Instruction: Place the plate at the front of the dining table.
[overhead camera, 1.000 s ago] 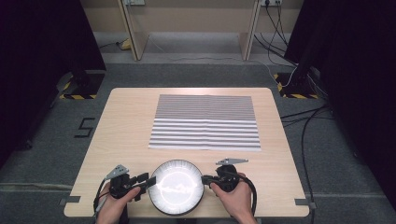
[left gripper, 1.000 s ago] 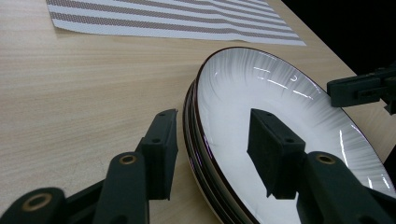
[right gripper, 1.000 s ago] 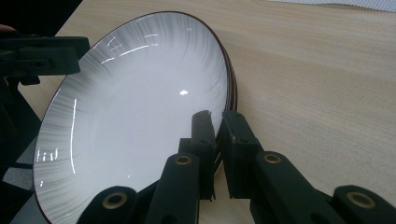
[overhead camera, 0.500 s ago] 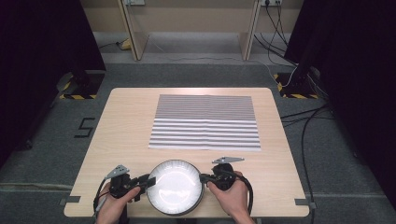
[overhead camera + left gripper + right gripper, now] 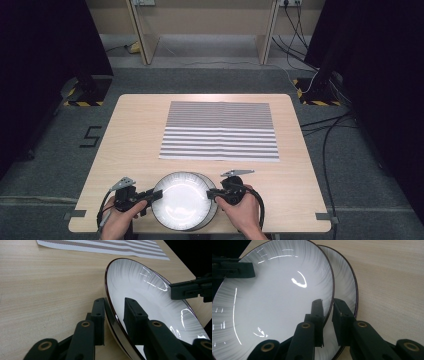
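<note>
A white plate with a dark rim lies on a second plate near the table's front edge, shifted a little off it. My left gripper straddles the stack's left rim; in the left gripper view its jaws have just been closing, and a slim gap remains at the inner jaw. My right gripper stands at the right rim. In the right gripper view its jaws have just been opening and stand a little apart around the upper plate's rim.
A grey-and-white striped placemat lies flat in the middle of the wooden table, beyond the plates. Dark curtains, cables and table legs surround the table on the floor.
The upper plate has slid slightly to the left. The left jaws have narrowed around the rim, and the right jaws have eased apart. Both hands stay where they were.
</note>
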Tool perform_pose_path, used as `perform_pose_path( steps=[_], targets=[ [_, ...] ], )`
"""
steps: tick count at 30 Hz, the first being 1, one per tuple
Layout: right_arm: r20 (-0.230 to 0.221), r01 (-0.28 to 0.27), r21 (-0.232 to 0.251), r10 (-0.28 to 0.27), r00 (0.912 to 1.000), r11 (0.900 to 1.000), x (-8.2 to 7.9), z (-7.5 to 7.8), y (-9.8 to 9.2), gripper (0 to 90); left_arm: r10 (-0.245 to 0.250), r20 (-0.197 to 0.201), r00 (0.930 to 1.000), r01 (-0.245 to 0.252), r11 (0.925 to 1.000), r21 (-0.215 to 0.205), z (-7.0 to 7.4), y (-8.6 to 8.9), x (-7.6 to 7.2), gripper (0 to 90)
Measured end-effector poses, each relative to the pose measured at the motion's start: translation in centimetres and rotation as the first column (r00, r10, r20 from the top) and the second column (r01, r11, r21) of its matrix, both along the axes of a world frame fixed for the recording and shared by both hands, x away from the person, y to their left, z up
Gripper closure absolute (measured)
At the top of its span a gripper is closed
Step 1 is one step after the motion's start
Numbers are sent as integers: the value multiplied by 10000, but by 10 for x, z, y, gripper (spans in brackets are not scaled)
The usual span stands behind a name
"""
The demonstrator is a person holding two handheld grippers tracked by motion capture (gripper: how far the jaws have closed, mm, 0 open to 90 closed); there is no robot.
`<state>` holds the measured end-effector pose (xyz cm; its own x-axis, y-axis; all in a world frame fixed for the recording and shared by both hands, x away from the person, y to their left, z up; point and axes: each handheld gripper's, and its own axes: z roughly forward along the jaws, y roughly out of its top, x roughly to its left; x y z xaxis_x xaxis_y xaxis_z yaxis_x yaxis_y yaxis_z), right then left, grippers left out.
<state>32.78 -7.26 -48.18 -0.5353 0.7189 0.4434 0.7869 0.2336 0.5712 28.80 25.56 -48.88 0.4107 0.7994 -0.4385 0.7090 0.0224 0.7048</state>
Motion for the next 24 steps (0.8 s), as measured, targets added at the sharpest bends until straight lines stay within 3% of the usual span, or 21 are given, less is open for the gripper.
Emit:
perform_pose_path(
  steps=[8, 11, 18, 21, 24],
  targets=[
    [-704, -132, -421, 102, 9975, 9990, -2, 1, 7, 757, 14, -112, 9999, -13, 10000, 18, 0, -2, -1, 717],
    [-687, -135, -477, 102, 9976, 9988, -2, -1, 10, 742, 6, -172, 9999, -4, 9999, 112, -1, -3, -2, 725],
    [-1388, 294, 115, -275, 9899, 9995, 3, -6, 10, 766, 131, -514, 9986, -138, 9998, -140, -1, -4, -1, 736],
    [-1587, 415, 243, -372, 9866, 9988, 4, -6, 9, 776, 279, -756, 9967, -310, 9987, -405, -2, -3, 1, 747],
    [-1606, 547, 299, -492, 9858, 9981, 7, -6, 8, 789, 318, -880, 9956, -355, 9985, -412, -2, -3, 4, 755]
  ],
)
